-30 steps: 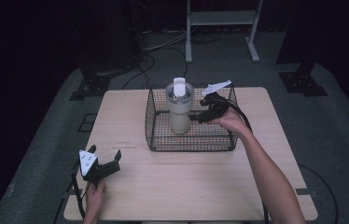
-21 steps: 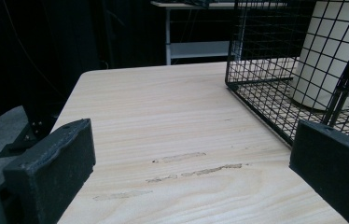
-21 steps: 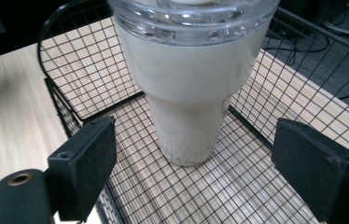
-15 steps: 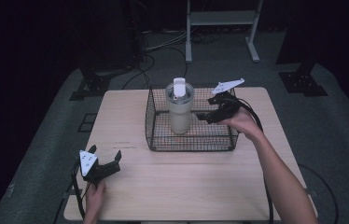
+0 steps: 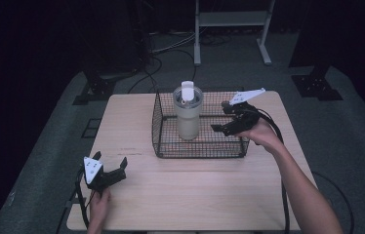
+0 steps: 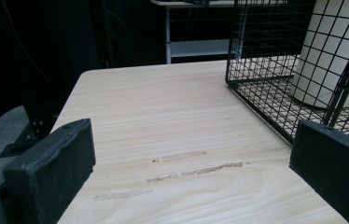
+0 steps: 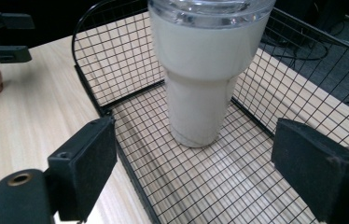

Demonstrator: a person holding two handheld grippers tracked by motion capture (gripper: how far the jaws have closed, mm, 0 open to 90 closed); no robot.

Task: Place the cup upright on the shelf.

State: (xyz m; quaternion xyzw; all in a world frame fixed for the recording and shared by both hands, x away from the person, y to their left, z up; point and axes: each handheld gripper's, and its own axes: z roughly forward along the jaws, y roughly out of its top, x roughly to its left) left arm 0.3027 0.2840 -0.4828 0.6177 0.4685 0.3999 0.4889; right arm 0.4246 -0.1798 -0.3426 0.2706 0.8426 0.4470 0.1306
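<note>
Black foam-faced jaws of the right gripper [image 7: 193, 168] stand wide apart and hold nothing, hanging above the floor of the black wire basket [image 7: 116, 74] near its right end. Straight ahead of those jaws, and apart from them, a tall cream-white insulated tumbler with a clear lid [image 7: 207, 70] stands upright on the basket's mesh floor. In the high view the right gripper [image 5: 227, 124] sits over the basket's [image 5: 197, 152] right part, the person's hand wrapped round it from behind and a grey three-cornered plate riding on top; the tumbler [image 5: 188, 114] is to the left of the jaw tips, in the basket's left half, with its flip tab raised on the lid. The basket rests on the far half of the pale wooden table [image 5: 190, 195].

The left gripper [image 6: 191, 172] also has its jaws spread wide, with bare tabletop [image 6: 163, 116] between them (some faint scuff marks show in the wood there). Ahead and to the right of its jaws are the basket's [image 6: 266, 112] near corner and, behind the wire, the lower body of the tumbler [image 6: 324, 60]. From above, the left gripper [image 5: 113, 168] is low over the table's near left corner, well apart from the basket, held in the person's left hand [image 5: 100, 204]. Beyond the table, a white metal stand [image 5: 232, 29] and loose cables lie on the dark floor.
</note>
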